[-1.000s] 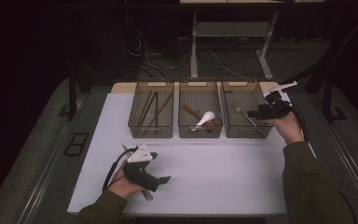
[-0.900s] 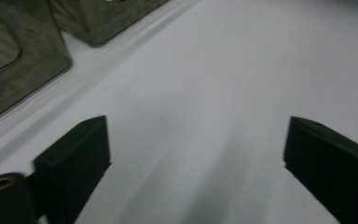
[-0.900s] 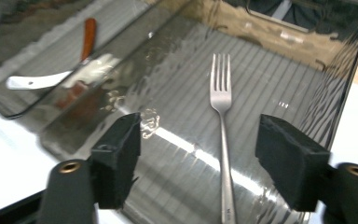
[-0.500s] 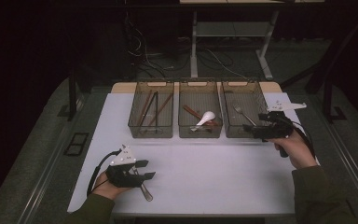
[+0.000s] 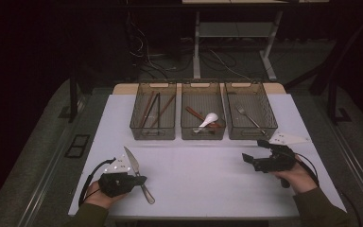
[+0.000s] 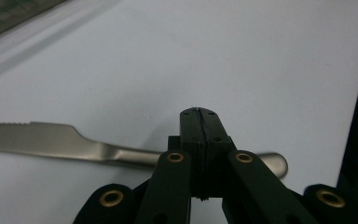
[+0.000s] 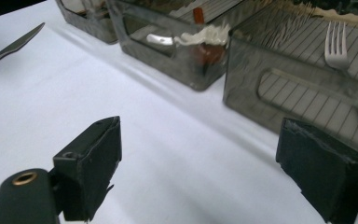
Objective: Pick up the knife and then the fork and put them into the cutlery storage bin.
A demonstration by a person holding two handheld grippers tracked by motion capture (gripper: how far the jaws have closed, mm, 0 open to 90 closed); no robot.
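High view: white tabletop with three bins at its far side.
Left gripper: at the near-left corner; fingers have just been closing and now meet with nothing between them.
Knife: flat on the tabletop, handle passing under the closed fingers, apparently untouched.
Right gripper: near the right edge, fingers spread wide, empty.
Fork: inside the rightmost bin.
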